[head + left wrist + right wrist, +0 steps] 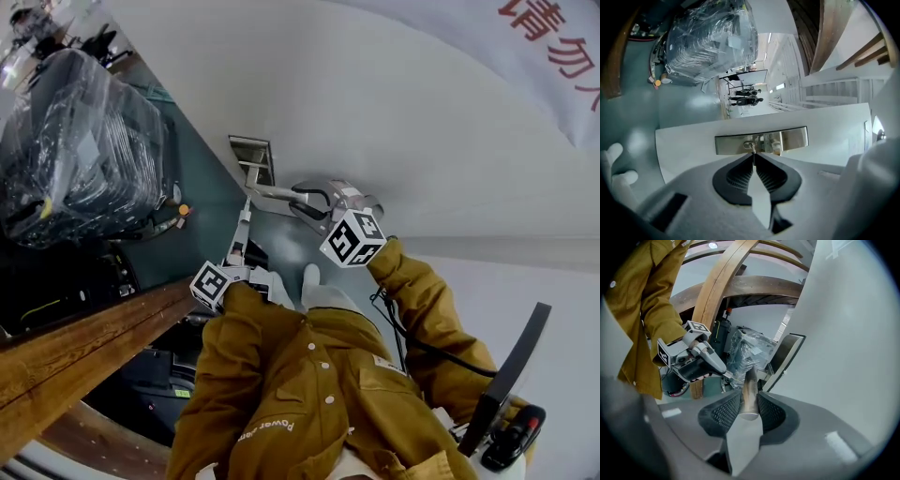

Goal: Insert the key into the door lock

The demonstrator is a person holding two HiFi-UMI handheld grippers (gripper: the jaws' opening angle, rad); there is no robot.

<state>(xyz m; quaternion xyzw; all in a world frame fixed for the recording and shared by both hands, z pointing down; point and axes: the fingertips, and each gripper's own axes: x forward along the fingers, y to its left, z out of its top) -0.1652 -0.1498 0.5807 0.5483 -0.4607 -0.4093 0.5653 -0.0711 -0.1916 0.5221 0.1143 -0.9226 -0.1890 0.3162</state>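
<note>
1. The left gripper (753,158) is clenched on a small silvery metal key (753,152), which is pinched between its black ribbed pads (738,176).
2. The key's tip meets the round keyhole (749,145) in a long brushed-metal lock plate (792,138), set into the edge of the white door (825,119). Whether the tip has entered cannot be told.
3. Further right, the right gripper (749,395) grasps the silvery metal lever handle (750,376), with its jaws pressed against both sides.
</note>
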